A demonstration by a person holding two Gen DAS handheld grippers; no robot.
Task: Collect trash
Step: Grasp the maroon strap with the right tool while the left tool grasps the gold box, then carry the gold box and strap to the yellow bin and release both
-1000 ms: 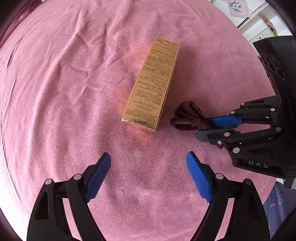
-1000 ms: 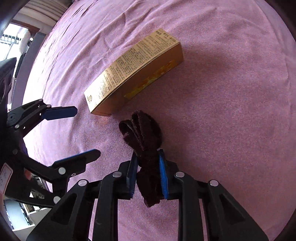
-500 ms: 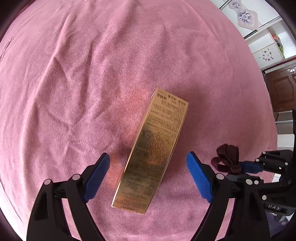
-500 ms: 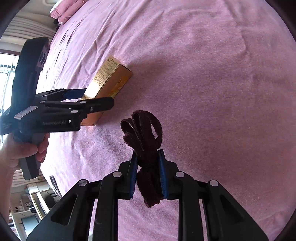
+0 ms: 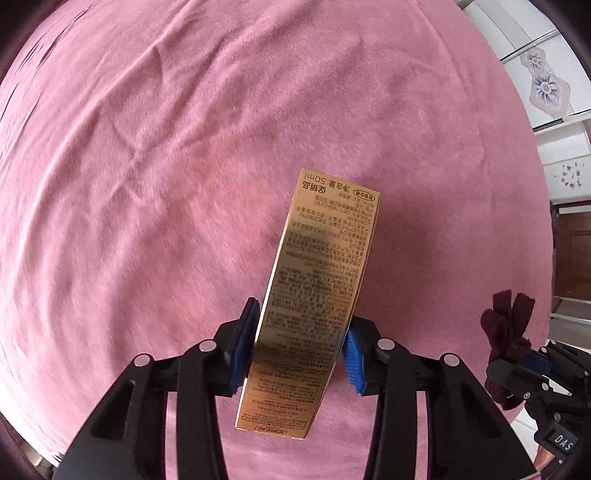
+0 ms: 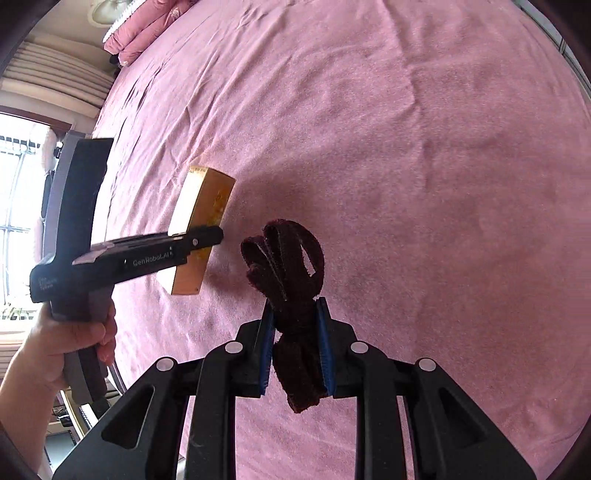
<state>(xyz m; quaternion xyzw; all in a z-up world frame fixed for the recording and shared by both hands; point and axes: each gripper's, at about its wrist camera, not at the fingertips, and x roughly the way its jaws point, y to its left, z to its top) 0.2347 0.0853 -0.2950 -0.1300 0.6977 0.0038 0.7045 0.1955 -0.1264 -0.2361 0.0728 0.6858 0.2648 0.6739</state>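
Observation:
My left gripper [image 5: 297, 347] is shut on a long gold carton [image 5: 314, 306] printed with small text, and holds it above the pink bedspread [image 5: 147, 166]. The carton also shows in the right wrist view [image 6: 201, 225], clamped in the left gripper [image 6: 201, 236]. My right gripper [image 6: 295, 347] is shut on a dark maroon knotted fabric strip [image 6: 288, 258], lifted off the bedspread [image 6: 424, 147]. The strip and right gripper [image 5: 517, 363] also show at the lower right of the left wrist view, with the strip [image 5: 506, 325] standing up from the fingers.
Pink pillows [image 6: 140, 33] lie at the far end of the bed. A window [image 6: 18, 221] and curtains are at the left. White cabinets [image 5: 546, 74] and a brown door [image 5: 572, 258] stand past the bed's right edge.
My left gripper has closed on the gold carton and lifted it off the bedspread. My right gripper has raised the maroon strip and drawn back to the right.

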